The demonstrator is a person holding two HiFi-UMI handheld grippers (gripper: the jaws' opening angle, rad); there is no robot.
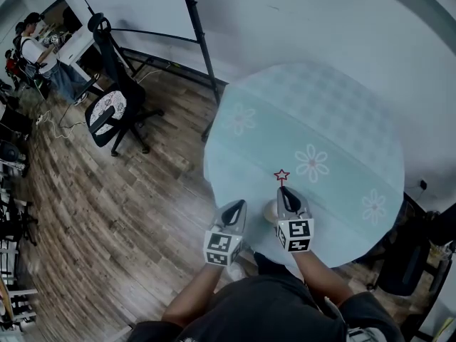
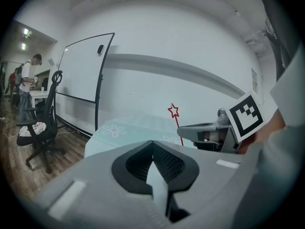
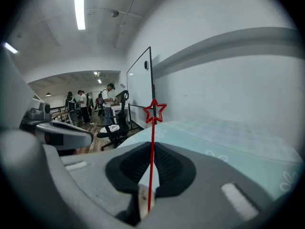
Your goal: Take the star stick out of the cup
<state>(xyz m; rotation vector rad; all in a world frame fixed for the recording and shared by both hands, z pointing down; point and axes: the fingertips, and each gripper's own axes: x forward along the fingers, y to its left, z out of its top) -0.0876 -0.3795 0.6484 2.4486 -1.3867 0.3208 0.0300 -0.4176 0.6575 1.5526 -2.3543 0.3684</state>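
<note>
A thin red stick topped with an outlined red star [image 1: 282, 176] stands upright in my right gripper [image 1: 283, 189], which is shut on its stem. In the right gripper view the star stick [image 3: 155, 111] rises from between the closed jaws [image 3: 151, 146]. A beige cup [image 1: 270, 211] sits on the round table [image 1: 335, 120] just left of that gripper, and most of it is hidden. My left gripper [image 1: 240, 204] hangs at the table's near edge, left of the cup, shut and holding nothing [image 2: 152, 143]. From the left gripper view I see the star stick [image 2: 174, 111] above the right gripper [image 2: 190, 130].
The table wears a pale blue cloth with white flowers [image 1: 311, 162]. On the wooden floor to the left are a black office chair [image 1: 112, 110] and a whiteboard stand [image 1: 204, 48]. People stand at desks far left [image 1: 35, 45]. Another dark chair [image 1: 402, 262] is at the right.
</note>
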